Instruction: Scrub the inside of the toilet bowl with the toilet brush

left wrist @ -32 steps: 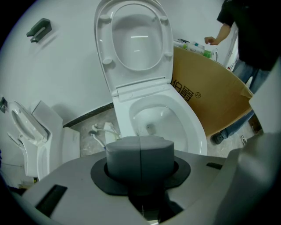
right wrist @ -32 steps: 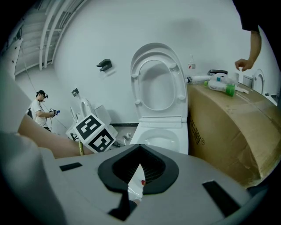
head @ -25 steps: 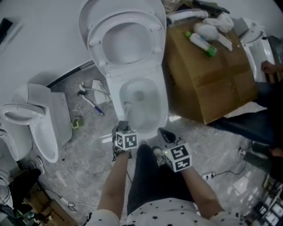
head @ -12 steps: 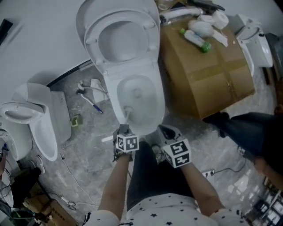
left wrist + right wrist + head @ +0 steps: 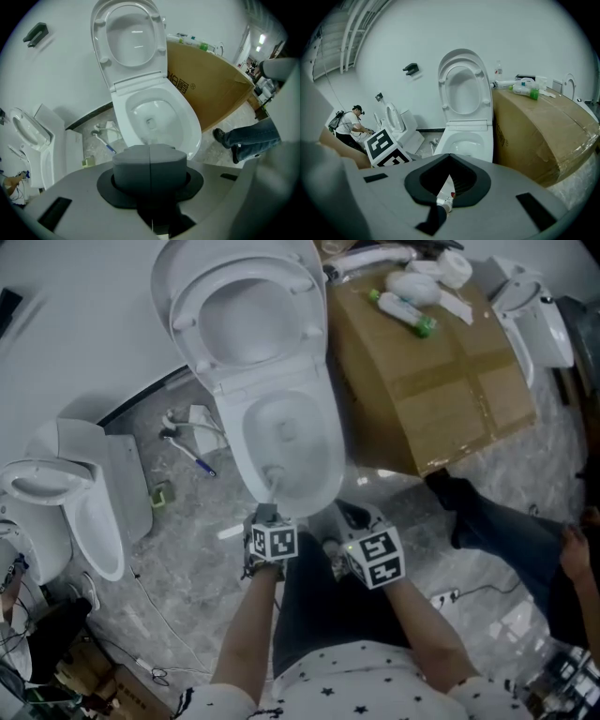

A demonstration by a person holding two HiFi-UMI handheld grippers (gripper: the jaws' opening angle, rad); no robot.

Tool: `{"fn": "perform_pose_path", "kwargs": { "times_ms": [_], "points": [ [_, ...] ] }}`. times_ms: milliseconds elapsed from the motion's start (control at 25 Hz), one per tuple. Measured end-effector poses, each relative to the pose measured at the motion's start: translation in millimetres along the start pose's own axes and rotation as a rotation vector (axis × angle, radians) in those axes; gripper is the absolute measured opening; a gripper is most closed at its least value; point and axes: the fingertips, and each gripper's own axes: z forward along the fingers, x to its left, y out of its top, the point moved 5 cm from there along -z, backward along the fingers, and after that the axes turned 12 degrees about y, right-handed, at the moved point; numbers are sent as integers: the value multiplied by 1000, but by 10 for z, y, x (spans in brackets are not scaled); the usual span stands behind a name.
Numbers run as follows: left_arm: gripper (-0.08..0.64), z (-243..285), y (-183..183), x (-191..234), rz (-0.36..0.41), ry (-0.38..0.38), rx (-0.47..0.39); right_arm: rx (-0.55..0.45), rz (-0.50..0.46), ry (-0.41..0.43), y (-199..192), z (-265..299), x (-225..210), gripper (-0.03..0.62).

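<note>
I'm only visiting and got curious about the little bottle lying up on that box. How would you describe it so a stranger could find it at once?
Start at the big brown cardboard box standing just right of the open toilet. Near the far edge of its top, a small white bottle lies on its side. Its bright green cap sets it apart from the plain white things next to it.

Head view looks steeply down; both gripper views face the toilet bowl [image 5: 326, 451].
</note>
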Motion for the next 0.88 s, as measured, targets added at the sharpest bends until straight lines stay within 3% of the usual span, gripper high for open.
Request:
{"fn": "perform_pose_path", "kwargs": {
  "times_ms": [880],
  "points": [
    [153,-96,-158,-356,101,-52,30,-3,33,-16,-176,-115,43,6]
  ]
}}
